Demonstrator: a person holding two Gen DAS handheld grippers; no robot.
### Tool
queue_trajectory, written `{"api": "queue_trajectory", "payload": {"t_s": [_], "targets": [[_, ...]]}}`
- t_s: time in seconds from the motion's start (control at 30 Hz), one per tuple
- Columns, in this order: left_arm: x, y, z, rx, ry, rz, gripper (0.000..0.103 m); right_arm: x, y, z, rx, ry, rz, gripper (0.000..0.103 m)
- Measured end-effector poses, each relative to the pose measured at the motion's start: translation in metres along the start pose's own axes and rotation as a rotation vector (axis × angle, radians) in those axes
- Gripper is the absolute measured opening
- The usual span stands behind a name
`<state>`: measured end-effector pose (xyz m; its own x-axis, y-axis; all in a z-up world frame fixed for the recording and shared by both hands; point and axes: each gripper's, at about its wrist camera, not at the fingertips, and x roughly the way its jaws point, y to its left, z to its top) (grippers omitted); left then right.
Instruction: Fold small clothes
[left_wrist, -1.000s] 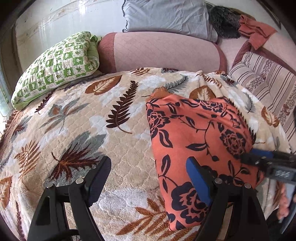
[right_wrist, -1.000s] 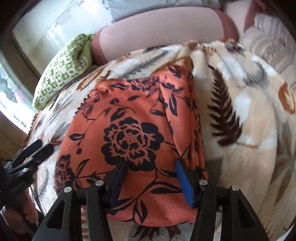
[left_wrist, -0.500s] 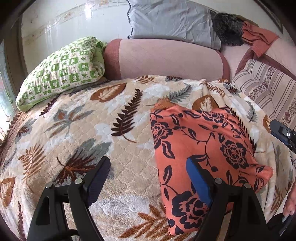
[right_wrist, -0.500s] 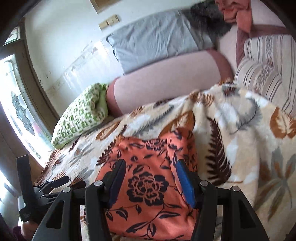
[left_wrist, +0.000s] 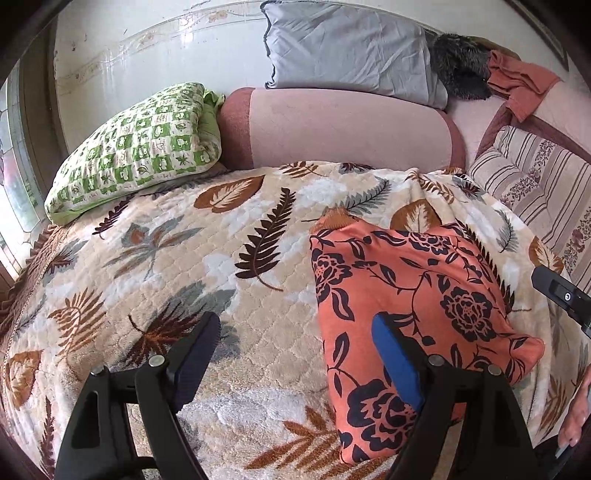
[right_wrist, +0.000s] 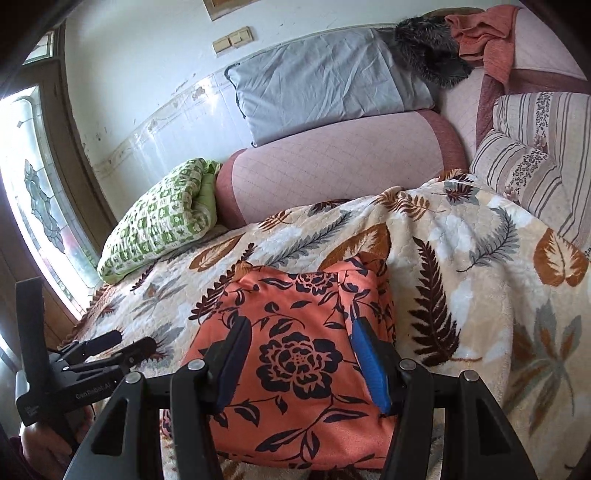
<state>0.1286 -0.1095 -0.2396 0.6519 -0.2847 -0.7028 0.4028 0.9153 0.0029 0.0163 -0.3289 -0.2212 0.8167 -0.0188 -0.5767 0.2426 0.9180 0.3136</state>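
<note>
Pulled back and raised since a second ago, both grippers; gone from the cloth, the right one's fingers. Spread across the bed, a leaf-patterned quilted blanket, with a green checked pillow at its far left corner. Near the front edge, right of middle, lies the orange floral garment, folded into a compact rectangle and flat: folding looks done for this piece, perhaps only stacking left. Hovering above the front edge, left gripper with jaws spread wide, holding nothing; likewise right gripper, open over the garment, gripping nothing.
</note>
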Motion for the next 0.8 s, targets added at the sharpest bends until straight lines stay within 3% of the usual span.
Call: {"api": "queue_trajectory", "payload": {"t_s": [0.8], "targets": [[0.024,0.006,0.003,0.009,0.043,0.011,0.084,0.023,-0.033,0.009,0.101,0.060,0.003,0.063]]}}
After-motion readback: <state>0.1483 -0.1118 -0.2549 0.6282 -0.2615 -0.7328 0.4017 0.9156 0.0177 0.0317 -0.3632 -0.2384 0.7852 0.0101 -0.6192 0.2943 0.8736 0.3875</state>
